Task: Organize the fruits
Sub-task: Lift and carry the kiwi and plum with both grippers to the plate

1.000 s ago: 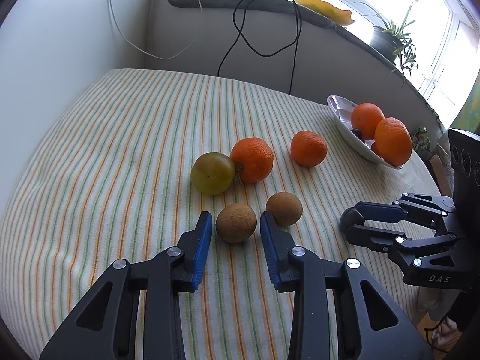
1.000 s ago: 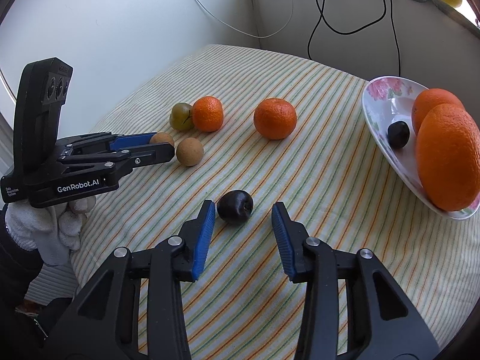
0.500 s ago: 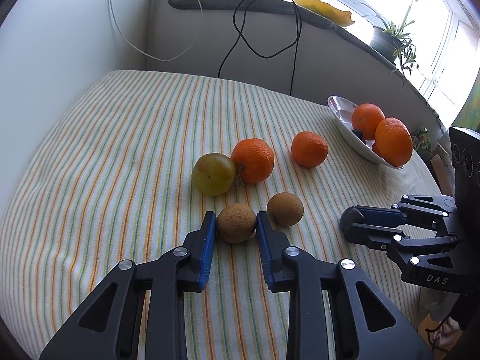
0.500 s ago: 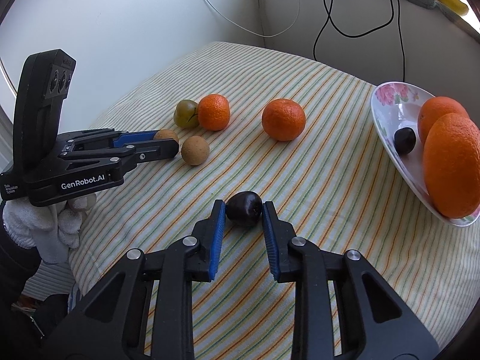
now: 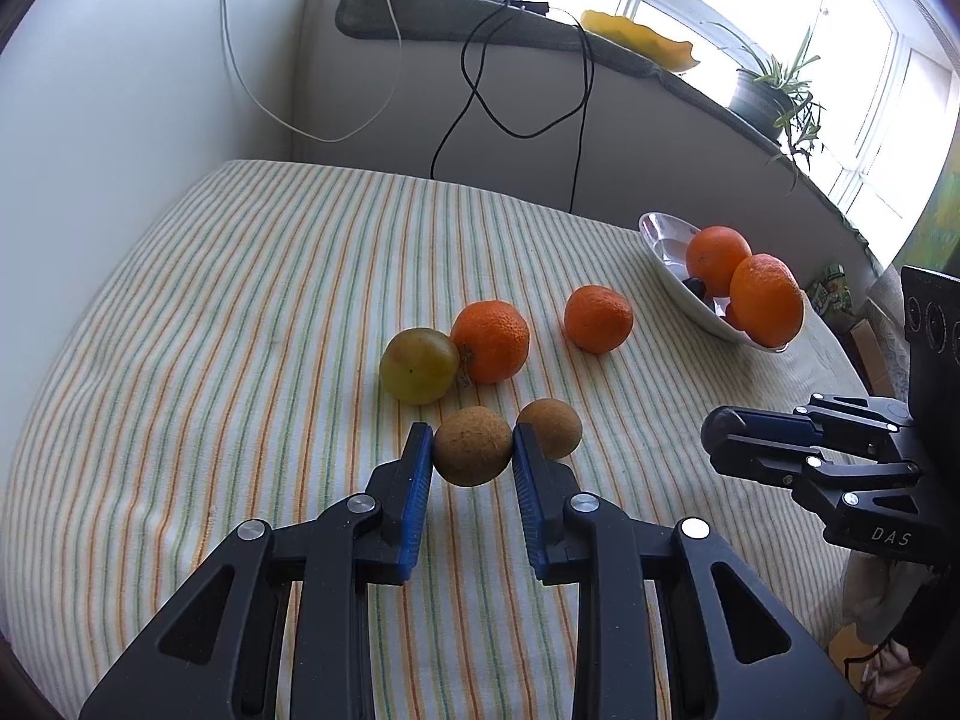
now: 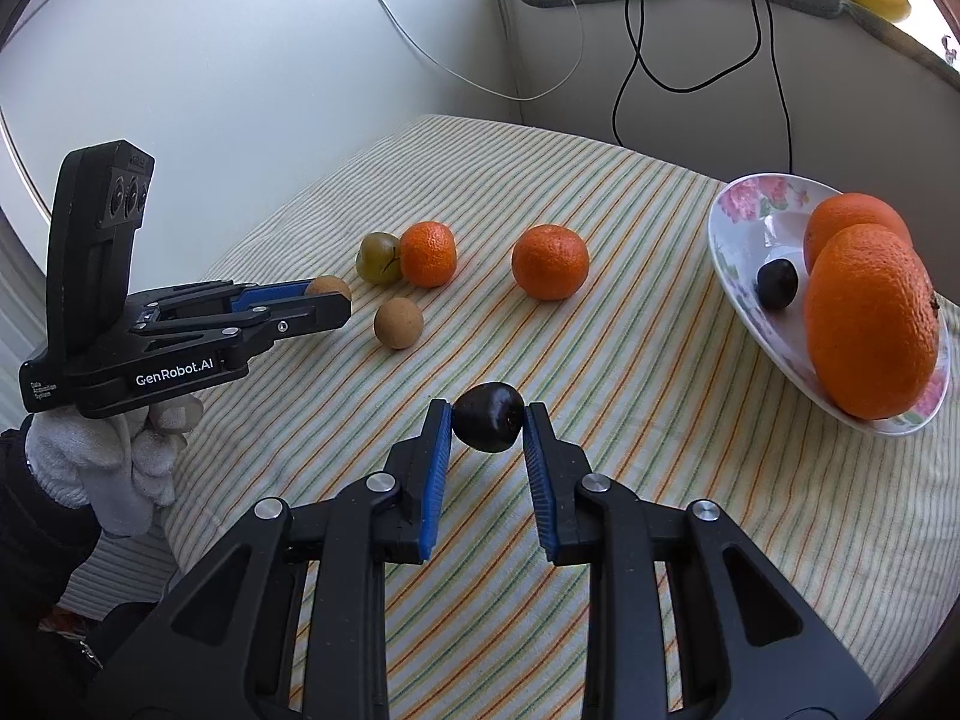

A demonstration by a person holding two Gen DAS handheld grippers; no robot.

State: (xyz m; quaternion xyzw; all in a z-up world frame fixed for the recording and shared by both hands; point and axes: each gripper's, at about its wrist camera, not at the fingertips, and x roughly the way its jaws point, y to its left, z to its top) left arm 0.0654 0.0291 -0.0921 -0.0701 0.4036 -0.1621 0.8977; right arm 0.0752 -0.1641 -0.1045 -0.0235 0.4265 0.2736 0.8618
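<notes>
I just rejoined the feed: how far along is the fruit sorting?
Done: two oranges and a dark plum sit in the floral dish. In hand: the left gripper clamps a brown round fruit; the right gripper clamps another dark plum. Left on the striped cloth: two mandarins, a green fruit and a second brown fruit.

Bright daylight floods in through the window (image 5: 852, 54) at the upper right and washes its panes out to white. Fruits on the striped tablecloth (image 5: 240, 312) cast only soft, faint shadows. Both fisheye views stay sharp but bend strongly toward dark, vignetted corners.
</notes>
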